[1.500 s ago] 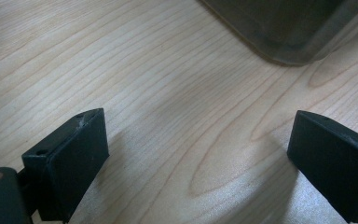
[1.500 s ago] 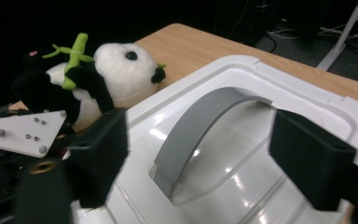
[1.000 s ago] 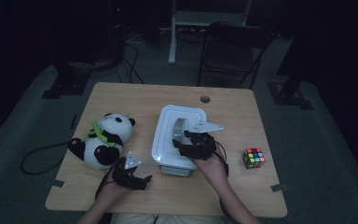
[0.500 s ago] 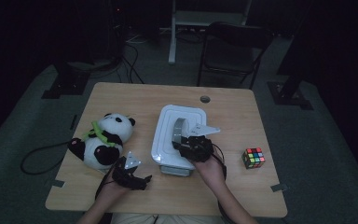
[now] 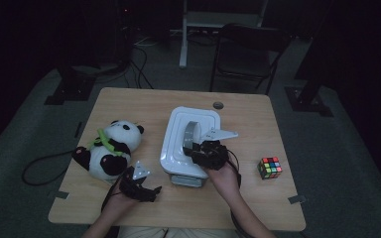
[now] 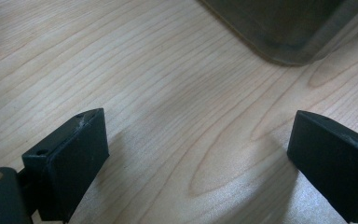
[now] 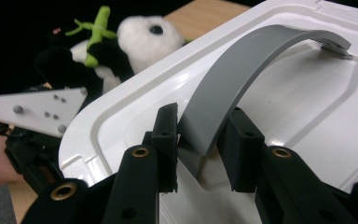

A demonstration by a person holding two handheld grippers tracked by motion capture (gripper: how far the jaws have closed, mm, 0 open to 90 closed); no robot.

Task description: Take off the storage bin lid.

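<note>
Right tongs (image 7: 199, 154) clamped on grey handle (image 7: 242, 74); left tongs (image 6: 198, 158) wide over bare table (image 6: 144, 84).

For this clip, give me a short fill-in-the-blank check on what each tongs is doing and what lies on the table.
1. The right tongs are closed on the white plastic box's curved grey ____.
2. The left tongs are ____, holding nothing above the light wooden table.
3. The black-and-white plush panda lies to the ____ of the box in the high view.
4. The multicoloured ____ sits at the table's right side.

Missing words: handle; open; left; puzzle cube
</note>
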